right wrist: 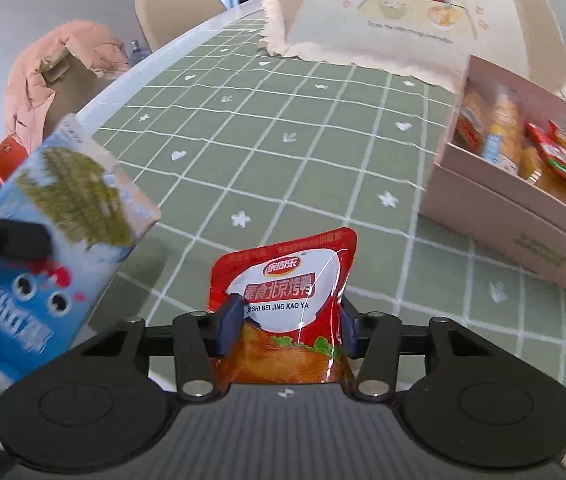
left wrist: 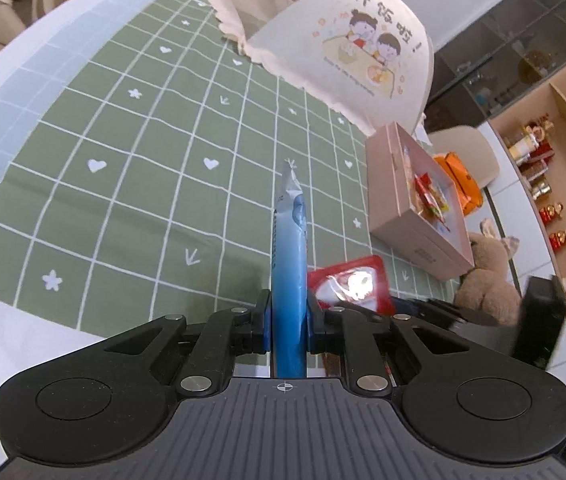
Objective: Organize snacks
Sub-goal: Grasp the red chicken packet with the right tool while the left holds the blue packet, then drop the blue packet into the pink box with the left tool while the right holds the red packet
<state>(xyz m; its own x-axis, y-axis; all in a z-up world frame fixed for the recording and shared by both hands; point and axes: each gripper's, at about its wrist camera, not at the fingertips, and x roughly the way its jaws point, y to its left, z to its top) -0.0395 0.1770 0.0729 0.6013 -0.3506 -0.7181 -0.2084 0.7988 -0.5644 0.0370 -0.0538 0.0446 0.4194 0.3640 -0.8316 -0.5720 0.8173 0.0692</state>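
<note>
Two snack packets are in hand. On the left, the left gripper [left wrist: 287, 316] is clamped on a blue seaweed packet [left wrist: 289, 264], held edge-on with its long axis running forward along the fingers. The right gripper [right wrist: 287, 326] has its pads pressed on both sides of a red roast-duck pouch [right wrist: 285, 304], long axis likewise pointing forward, above the green checked tablecloth [right wrist: 283, 128]. The pink box [right wrist: 523, 216], already holding several packets, lies ahead and to the right of both; the right hand appears nearer to it. Beyond stands a folded fabric food cover [right wrist: 395, 20]; chairs and display shelving [left wrist: 543, 160] surround the table.
</note>
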